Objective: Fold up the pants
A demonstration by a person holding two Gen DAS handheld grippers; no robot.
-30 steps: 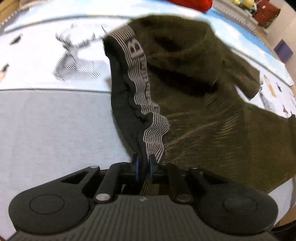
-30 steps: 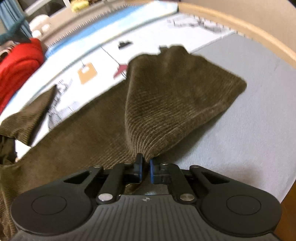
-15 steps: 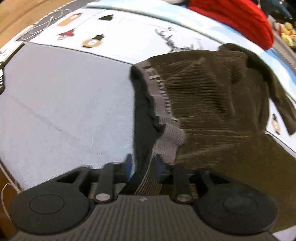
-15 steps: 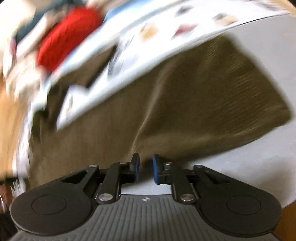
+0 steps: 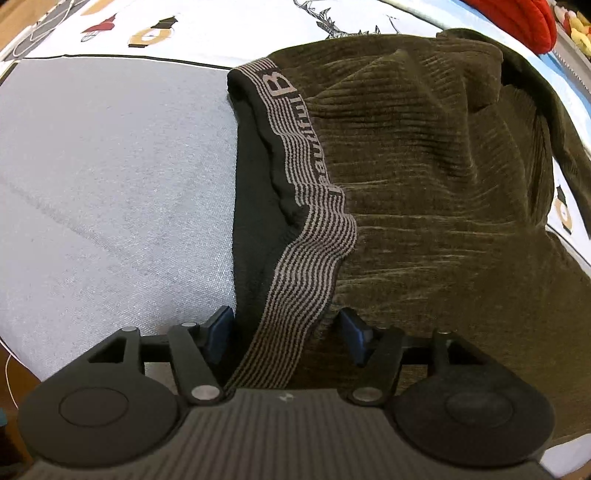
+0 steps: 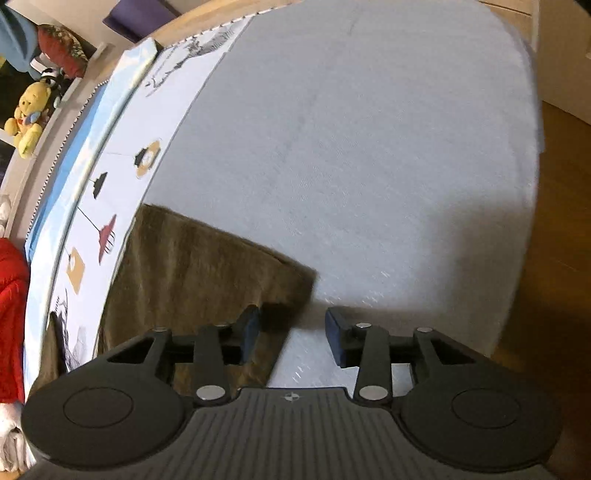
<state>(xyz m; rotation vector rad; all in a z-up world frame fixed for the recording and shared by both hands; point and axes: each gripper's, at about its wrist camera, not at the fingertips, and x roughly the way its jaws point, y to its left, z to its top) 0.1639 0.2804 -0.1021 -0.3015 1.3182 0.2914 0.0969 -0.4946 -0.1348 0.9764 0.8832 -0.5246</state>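
Note:
Dark olive corduroy pants lie on the grey bed cover. Their striped waistband with a large letter B runs down toward my left gripper. That gripper's jaws are opening; the waistband lies loose between the blue pads, which do not press it. In the right wrist view a leg end of the pants lies flat at the lower left. My right gripper is opening too, with the cloth's corner by its left pad and bare cover beyond.
A white sheet with small printed figures borders the grey cover. A red garment lies at the far edge. A yellow plush toy sits on a shelf beyond the bed. Wooden floor shows past the bed's right edge.
Both grippers were shut on the pants a second ago, the left on the waistband, the right on a leg fold. Both have since spread their jaws, and the cloth now lies flat.

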